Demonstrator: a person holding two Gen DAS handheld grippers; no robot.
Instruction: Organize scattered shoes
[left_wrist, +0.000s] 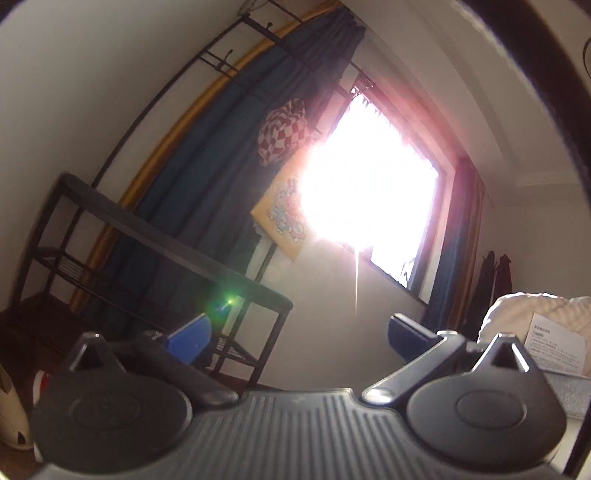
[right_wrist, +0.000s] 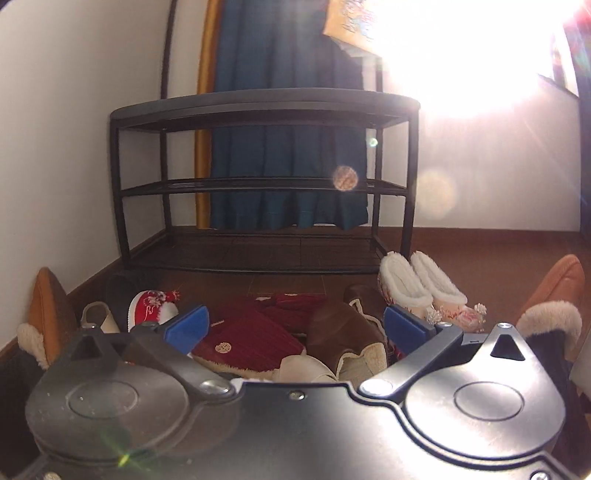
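Both tongs gape wide, holding nothing, over a floor of scattered shoes.

Left tongs (left_wrist: 297, 334) tilt upward toward a glaring window (left_wrist: 373, 192), with the black shoe rack (left_wrist: 173, 240) at far left; window glare washes out much there. Right tongs (right_wrist: 295, 325) point level and low at the shoe rack (right_wrist: 264, 181), whose shelves look bare. Near them lie dark red slippers (right_wrist: 243, 339) and brown slippers (right_wrist: 343, 332); white fluffy slippers (right_wrist: 424, 288) sit right, a red embroidered shoe (right_wrist: 151, 306) left. Tan boots (right_wrist: 554, 299) are cut off at both edges.
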